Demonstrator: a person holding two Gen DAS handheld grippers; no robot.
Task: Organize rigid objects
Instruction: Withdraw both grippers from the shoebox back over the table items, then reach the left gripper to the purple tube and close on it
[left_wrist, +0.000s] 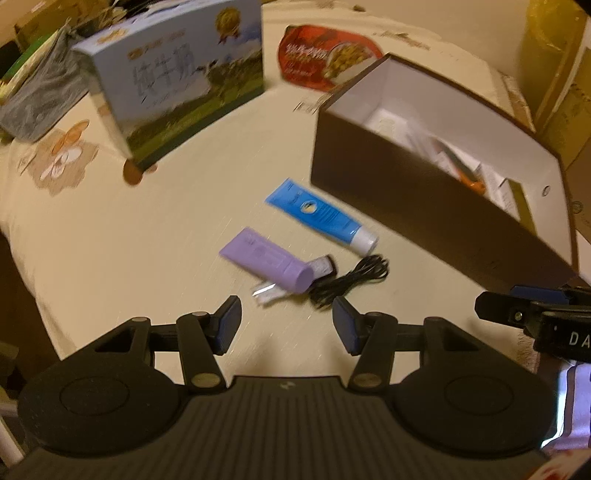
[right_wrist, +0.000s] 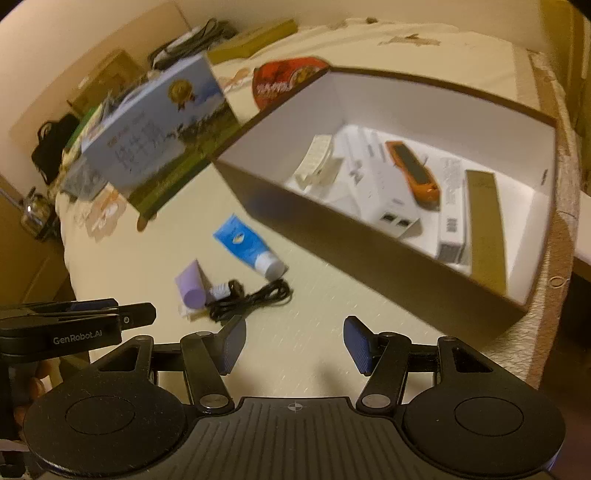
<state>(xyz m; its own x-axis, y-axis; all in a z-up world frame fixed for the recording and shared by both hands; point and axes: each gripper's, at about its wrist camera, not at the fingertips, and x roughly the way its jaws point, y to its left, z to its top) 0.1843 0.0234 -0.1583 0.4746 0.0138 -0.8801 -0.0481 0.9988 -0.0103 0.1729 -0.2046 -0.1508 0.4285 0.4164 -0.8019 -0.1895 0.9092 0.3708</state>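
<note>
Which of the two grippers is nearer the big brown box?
Right. The right gripper hangs just beside the brown box; the left gripper sits farther off, by the tubes.

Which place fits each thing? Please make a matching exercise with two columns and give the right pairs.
Things:
1. blue tube
2. orange device
3. black cable
4. purple tube

Places:
A. inside the brown box
B. on the table, nearest the box wall
C. lying partly on a small packet
D. coiled beside the purple tube's cap

Pairs: 1-B, 2-A, 3-D, 4-C
</note>
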